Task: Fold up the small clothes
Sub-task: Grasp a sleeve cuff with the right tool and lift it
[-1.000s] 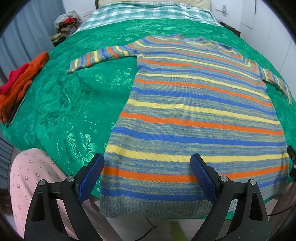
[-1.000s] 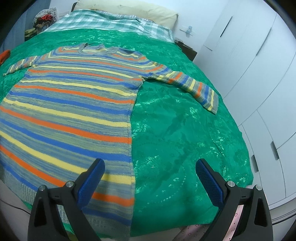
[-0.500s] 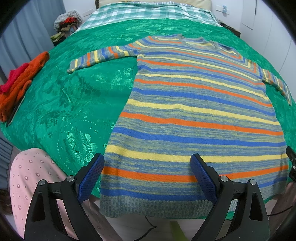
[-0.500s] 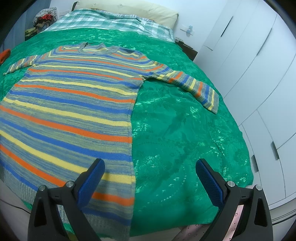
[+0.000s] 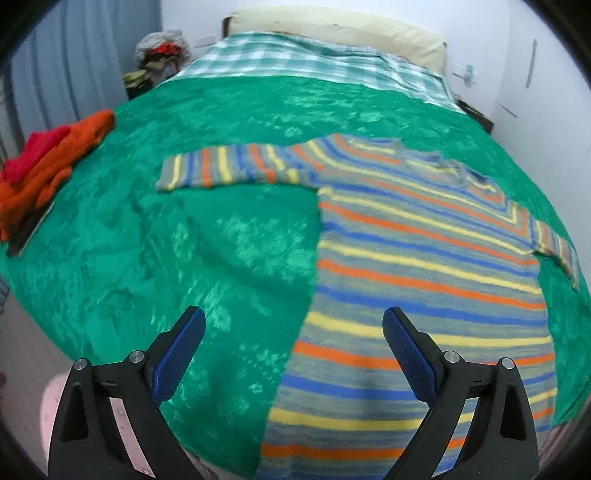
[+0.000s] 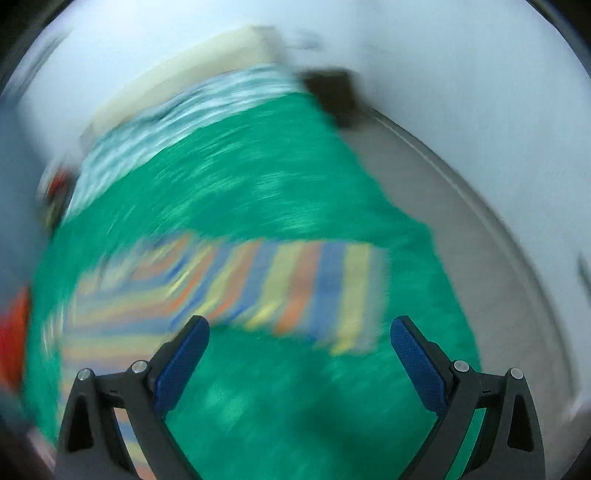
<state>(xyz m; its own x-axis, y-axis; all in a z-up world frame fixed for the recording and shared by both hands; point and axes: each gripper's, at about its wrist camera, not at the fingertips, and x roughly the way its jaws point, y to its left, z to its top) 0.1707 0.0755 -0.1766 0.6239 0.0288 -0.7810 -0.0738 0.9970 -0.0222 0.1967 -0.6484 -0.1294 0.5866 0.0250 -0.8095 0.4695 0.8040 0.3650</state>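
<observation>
A striped knit sweater (image 5: 424, 266) in blue, orange, yellow and grey lies flat on the green bedspread (image 5: 184, 240), both sleeves spread out. Its left sleeve (image 5: 229, 166) reaches toward the left. My left gripper (image 5: 293, 345) is open and empty, above the sweater's left side edge near the hem. My right gripper (image 6: 299, 350) is open and empty, just short of the sweater's right sleeve (image 6: 295, 291), whose cuff points right. The right wrist view is heavily blurred.
A pile of orange and red clothes (image 5: 48, 166) lies at the bed's left edge. A checked blanket (image 5: 314, 62) and a pillow (image 5: 332, 26) are at the head. White wardrobe doors (image 6: 498, 129) and a strip of floor (image 6: 461, 221) lie right of the bed.
Both grippers have moved forward over the bed. The left one shifted left off the hem. The right one swung fast toward the right sleeve, blurring its view. Both stay open.
</observation>
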